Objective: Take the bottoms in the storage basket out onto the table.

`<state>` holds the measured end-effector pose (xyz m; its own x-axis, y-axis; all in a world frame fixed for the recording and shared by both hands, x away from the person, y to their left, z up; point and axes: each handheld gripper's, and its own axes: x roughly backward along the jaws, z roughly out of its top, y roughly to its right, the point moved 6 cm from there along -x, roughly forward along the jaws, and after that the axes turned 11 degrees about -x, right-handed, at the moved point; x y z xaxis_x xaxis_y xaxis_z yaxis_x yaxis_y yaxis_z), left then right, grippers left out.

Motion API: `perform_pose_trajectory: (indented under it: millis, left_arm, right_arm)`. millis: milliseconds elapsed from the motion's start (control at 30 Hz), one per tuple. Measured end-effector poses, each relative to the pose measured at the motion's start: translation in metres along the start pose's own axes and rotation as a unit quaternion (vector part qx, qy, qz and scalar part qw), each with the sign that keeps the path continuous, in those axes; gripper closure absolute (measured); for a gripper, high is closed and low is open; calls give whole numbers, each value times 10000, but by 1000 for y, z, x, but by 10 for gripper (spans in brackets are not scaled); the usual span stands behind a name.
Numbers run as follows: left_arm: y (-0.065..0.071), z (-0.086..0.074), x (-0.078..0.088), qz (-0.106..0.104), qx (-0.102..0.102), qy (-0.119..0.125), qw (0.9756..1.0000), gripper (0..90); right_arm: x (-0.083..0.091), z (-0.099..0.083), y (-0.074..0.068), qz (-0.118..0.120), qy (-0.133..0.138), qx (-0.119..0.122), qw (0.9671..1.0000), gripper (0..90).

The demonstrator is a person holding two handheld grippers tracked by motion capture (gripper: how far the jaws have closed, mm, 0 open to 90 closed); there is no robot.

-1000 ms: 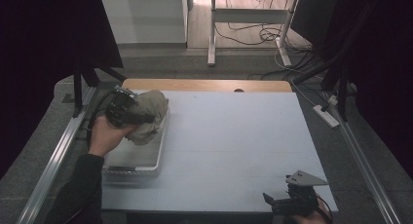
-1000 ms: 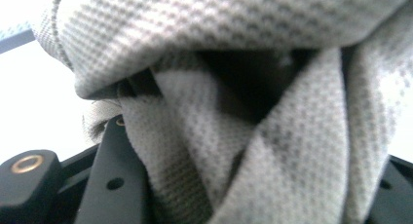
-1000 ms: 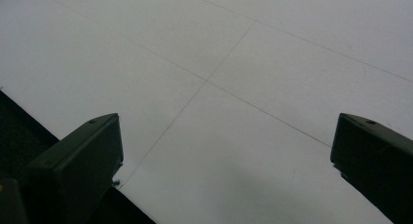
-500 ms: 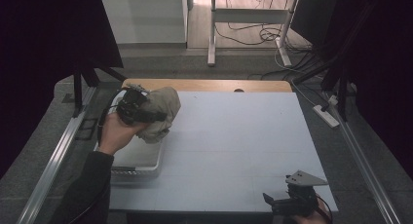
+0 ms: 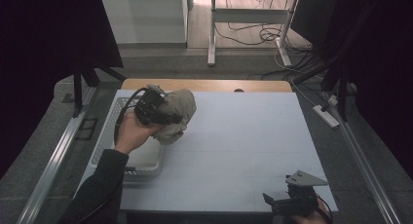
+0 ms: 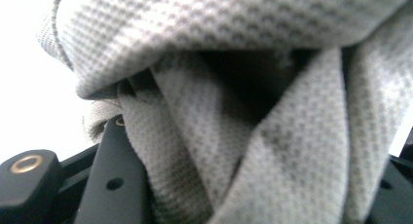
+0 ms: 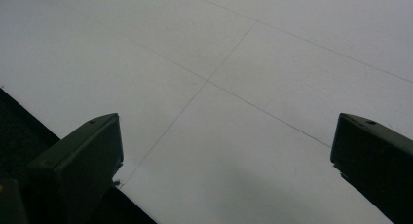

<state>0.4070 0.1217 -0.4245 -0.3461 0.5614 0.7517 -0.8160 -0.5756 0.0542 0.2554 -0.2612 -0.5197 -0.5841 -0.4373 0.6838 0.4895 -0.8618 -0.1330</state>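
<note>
A bunched grey-beige cloth (image 5: 178,114) hangs in the air over the right rim of a white basket (image 5: 146,158) at the table's left. My left gripper (image 5: 168,118) is shut on it, held by a hand with a dark sleeve. In the left gripper view the waffle-weave cloth (image 6: 234,117) is wedged between the black jaws, and the left gripper (image 6: 253,195) has its fingertips buried in the folds. My right gripper (image 5: 285,204) rests at the table's front right edge; in the right gripper view the right gripper (image 7: 226,160) stands open over bare white table.
The white table (image 5: 243,136) has thin grid lines and a wooden strip (image 5: 209,85) along its far edge. Metal rails (image 5: 58,151) run down both sides. Cables and a desk leg (image 5: 212,34) lie on the floor beyond.
My left gripper has carried the cloth up out of the basket and to the right, toward the table's middle. The right gripper has stayed in place.
</note>
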Motion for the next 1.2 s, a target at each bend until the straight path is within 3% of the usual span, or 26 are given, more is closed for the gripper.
perform_pose_trajectory:
  millis: [767,1200]
  left_arm:
    - [27,29,-51,-262,-346,-254,9987,517]
    - [41,42,-79,-365,-441,-338,9978,516]
  right_arm:
    - [0,0,0,33,24,1,10000,0]
    - [1,0,0,56,36,-3,10000,0]
